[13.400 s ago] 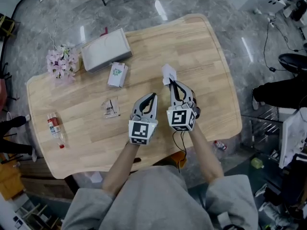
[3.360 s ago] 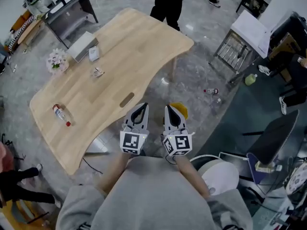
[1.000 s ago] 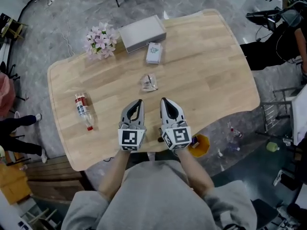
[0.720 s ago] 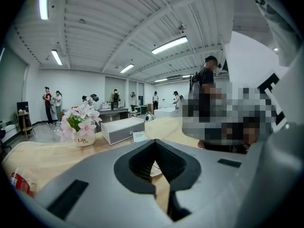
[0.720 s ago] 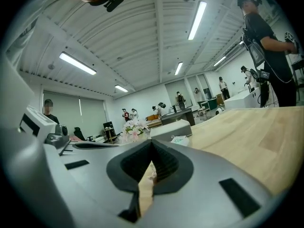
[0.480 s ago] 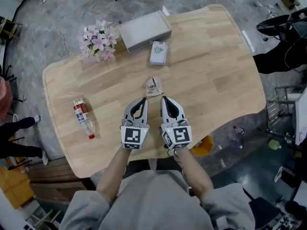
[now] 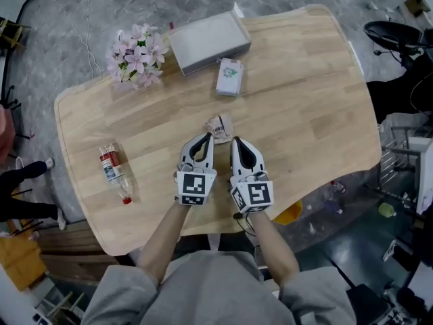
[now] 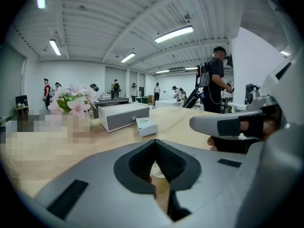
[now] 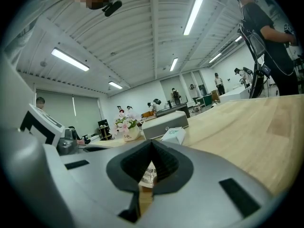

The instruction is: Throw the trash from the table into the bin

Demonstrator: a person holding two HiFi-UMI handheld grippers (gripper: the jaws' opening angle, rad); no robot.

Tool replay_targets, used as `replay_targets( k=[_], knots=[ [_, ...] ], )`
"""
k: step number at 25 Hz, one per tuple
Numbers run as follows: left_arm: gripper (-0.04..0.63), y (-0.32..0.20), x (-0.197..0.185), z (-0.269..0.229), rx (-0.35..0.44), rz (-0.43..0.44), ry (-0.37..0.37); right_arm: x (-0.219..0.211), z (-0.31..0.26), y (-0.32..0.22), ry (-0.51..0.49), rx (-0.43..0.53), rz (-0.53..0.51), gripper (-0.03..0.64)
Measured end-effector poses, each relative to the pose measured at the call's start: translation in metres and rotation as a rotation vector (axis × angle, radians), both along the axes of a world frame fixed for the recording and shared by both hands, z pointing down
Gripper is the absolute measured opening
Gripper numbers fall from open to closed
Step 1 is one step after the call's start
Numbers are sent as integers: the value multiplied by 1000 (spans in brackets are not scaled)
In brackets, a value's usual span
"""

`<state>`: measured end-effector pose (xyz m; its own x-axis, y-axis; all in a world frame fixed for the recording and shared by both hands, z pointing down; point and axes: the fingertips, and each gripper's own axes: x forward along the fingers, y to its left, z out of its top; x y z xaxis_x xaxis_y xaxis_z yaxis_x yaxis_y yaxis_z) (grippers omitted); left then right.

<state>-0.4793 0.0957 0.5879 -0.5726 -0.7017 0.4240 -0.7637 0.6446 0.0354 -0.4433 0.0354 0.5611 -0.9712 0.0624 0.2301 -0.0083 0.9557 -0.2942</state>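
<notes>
Fingers (image 7: 210,153) of the left gripper (image 7: 203,136) and right gripper (image 7: 237,141) are pressed together, empty, their tips just short of the crumpled clear-and-white wrapper (image 7: 218,127) at centre frame on the pale wooden table (image 7: 304,114). Unless they part first, the closed tips would probably shove the wrapper towards the small green-and-white carton (image 7: 229,77) above it rather than grip it.

A crumpled wrapper (image 7: 218,128) and toppled plastic bottle (image 7: 112,173) lie on the table (image 7: 311,100).
</notes>
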Motion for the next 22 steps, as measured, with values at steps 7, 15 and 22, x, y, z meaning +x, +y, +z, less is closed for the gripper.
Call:
replay_targets(
  k=[7, 15, 22],
  knots=[
    [148, -17, -6, 36, -95, -7, 127, 1, 9, -12, 14, -19, 26, 3],
    [158, -20, -2, 70, -220, -13, 215, 8, 15, -23, 25, -26, 46, 3],
    [112, -20, -2, 75, -309, 4, 197, 12, 20, -32, 29, -28, 62, 3]
  ],
)
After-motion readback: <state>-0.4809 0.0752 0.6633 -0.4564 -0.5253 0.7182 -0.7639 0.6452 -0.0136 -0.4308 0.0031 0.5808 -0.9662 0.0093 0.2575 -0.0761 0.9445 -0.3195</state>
